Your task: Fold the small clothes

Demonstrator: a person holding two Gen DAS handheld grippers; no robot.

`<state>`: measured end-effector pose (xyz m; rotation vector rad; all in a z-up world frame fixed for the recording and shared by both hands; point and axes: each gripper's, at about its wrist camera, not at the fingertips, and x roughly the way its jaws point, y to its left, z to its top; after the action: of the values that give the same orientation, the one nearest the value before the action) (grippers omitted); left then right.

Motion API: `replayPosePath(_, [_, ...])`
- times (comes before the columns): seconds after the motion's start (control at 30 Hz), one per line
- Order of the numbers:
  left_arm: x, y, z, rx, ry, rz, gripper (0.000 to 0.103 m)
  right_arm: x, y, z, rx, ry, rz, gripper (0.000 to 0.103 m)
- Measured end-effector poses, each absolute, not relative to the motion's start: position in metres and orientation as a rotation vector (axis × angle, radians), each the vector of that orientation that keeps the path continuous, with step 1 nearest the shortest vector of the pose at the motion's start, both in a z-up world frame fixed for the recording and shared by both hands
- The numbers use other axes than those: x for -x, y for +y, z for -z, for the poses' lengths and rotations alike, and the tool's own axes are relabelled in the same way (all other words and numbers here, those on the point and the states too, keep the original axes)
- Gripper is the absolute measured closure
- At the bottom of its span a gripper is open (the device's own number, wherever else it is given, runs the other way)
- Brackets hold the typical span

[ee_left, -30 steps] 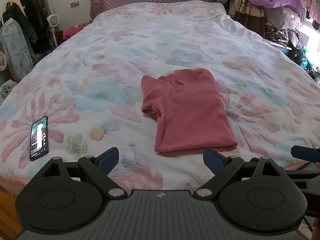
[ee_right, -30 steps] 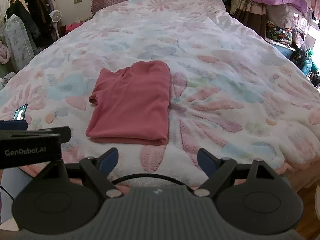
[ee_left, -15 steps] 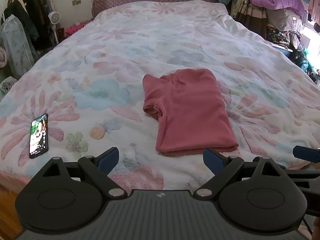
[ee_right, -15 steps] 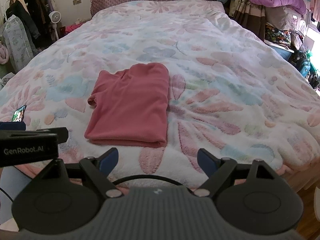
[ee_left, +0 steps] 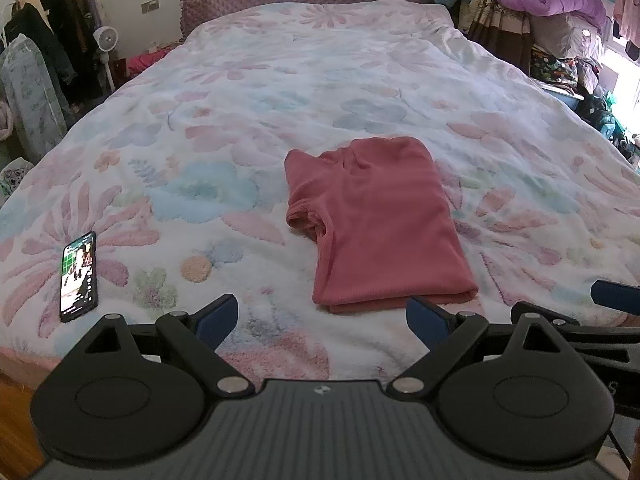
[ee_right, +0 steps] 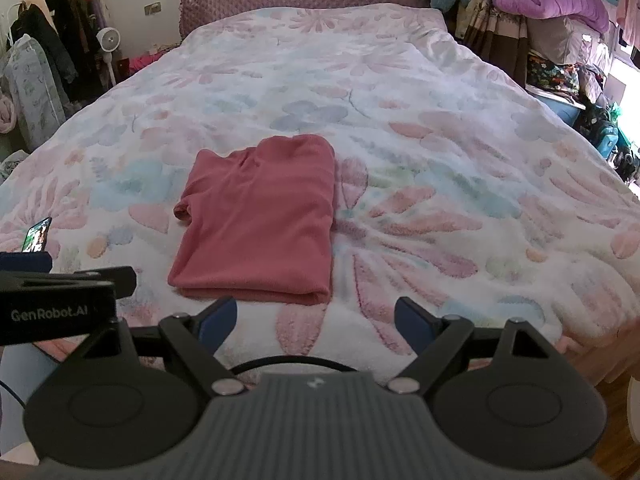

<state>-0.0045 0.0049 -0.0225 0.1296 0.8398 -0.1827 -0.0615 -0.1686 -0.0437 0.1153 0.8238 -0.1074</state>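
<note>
While the folded pink shirt [ee_left: 376, 224] lies ahead, left claw [ee_left: 322, 316] and right claw [ee_right: 316, 318] hover level, wide open, empty.

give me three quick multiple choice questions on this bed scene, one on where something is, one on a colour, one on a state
1. Where does the black smartphone lie relative to the folded shirt?
A. left of it, near the bed's front edge
B. on top of it
C. up by the headboard

2. What colour is the folded shirt?
A. navy blue
B. dusty pink-red
C. yellow

3. How do the two grippers stand?
A. both shut on the shirt
B. one open, one shut
C. both open and empty

Answers:
1 A: the black smartphone lies on the floral bedspread, far left of the shirt.
2 B: the folded shirt is dusty pink-red.
3 C: the left gripper and right gripper show spread fingers holding nothing.
</note>
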Motion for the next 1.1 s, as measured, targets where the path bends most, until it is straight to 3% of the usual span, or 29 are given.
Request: replayPosePath(1.1, [0.0071, 0.005, 0.0265, -0.119, 0.855, 0.18, 0.0, 0.0608, -0.1707, 0.0424, -0.119, 0.803, 0.13, 0.021])
